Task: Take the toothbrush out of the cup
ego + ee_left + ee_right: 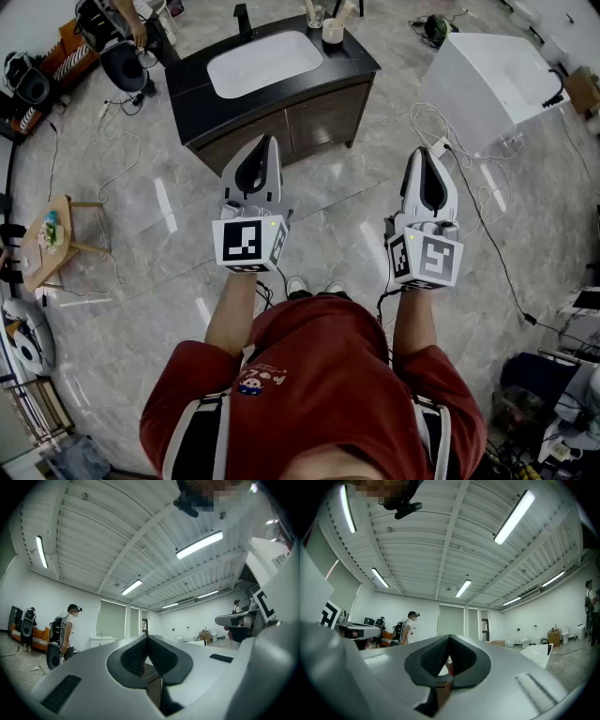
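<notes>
A white cup stands at the back right of the black vanity top, with a pale toothbrush sticking up out of it. Both grippers are held out over the floor, well short of the vanity. My left gripper is shut with nothing in it, its tip aimed toward the vanity front. My right gripper is also shut and empty, further right. In the left gripper view the jaws meet at the tip, and in the right gripper view the jaws do the same.
A white basin and a black faucet are set in the vanity, and a glass stands beside the cup. A white bathtub is at the right. A small wooden table is at the left. Cables trail across the floor.
</notes>
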Demonstrator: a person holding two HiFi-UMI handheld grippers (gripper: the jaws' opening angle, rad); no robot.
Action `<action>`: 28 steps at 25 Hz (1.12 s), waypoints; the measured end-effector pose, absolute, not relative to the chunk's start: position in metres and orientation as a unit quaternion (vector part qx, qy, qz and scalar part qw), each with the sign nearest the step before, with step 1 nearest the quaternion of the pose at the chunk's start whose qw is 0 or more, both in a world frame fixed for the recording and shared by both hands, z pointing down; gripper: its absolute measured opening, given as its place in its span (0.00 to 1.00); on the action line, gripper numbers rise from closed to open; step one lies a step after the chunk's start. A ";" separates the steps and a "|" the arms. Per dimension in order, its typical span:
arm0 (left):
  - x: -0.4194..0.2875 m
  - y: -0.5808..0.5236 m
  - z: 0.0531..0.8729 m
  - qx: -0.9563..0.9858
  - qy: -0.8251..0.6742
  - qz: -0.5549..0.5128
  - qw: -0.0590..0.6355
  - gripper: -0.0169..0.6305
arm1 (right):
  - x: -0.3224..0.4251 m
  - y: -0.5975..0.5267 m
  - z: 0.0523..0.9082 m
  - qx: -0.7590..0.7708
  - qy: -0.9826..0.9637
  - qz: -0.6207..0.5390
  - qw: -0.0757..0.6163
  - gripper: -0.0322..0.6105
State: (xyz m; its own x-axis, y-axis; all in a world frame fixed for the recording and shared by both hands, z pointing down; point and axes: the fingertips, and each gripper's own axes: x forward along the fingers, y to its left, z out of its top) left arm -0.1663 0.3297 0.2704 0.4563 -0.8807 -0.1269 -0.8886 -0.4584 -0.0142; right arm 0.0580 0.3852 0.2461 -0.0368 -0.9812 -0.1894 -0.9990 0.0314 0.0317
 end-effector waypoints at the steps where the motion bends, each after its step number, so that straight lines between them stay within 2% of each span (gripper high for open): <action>1: -0.168 0.331 0.270 -0.852 0.519 0.050 0.040 0.03 | 0.056 0.386 0.246 -0.691 0.716 0.077 0.057 0.07; 7: -0.180 0.336 0.268 -0.853 0.519 0.038 0.052 0.03 | 0.042 0.387 0.252 -0.691 0.718 0.070 0.052 0.07; 20: -0.225 0.336 0.305 -0.855 0.518 0.021 0.024 0.03 | -0.001 0.383 0.279 -0.696 0.716 0.032 0.052 0.06; 28: -0.248 0.332 0.300 -0.849 0.526 0.035 0.025 0.03 | -0.020 0.380 0.272 -0.691 0.719 0.040 0.057 0.06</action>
State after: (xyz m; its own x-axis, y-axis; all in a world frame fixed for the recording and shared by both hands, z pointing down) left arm -0.2479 0.3320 0.3001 0.4438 -0.8920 -0.0863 -0.8955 -0.4450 -0.0061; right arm -0.0205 0.3799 0.2723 -0.0375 -0.9898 -0.1374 -0.9990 0.0407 -0.0204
